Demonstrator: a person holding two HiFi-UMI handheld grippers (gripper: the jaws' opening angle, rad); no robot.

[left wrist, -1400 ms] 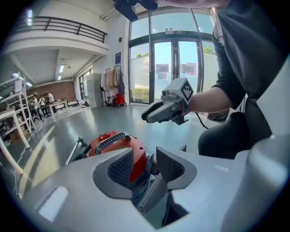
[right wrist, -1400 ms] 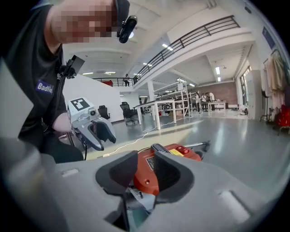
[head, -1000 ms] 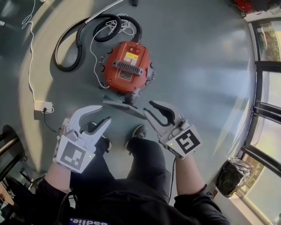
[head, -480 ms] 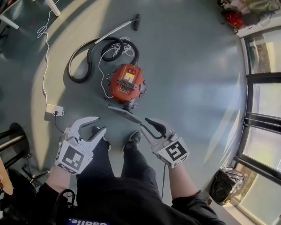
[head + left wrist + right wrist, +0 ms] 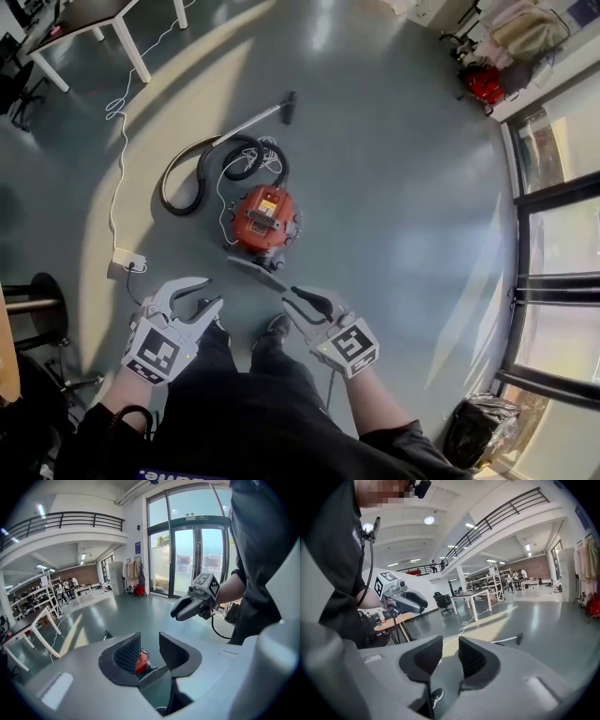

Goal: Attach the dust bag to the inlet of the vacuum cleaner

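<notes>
Vacuum cleaner [image 5: 263, 217]: inlet too small to make out in head view; in left gripper view all but a red sliver hidden behind left gripper [image 5: 149, 639]. Flat grey piece [image 5: 255, 270] beside it: unidentifiable. Table [image 5: 89, 11]: cut by top edge

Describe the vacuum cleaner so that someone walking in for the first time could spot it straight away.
Start with the wide grey-green floor. Out in the open, just ahead of the person's shoes, sits the vacuum cleaner. It is a squat, round orange-red canister with a black hose looping away from it, and nothing around it on the floor shares that colour.
</notes>
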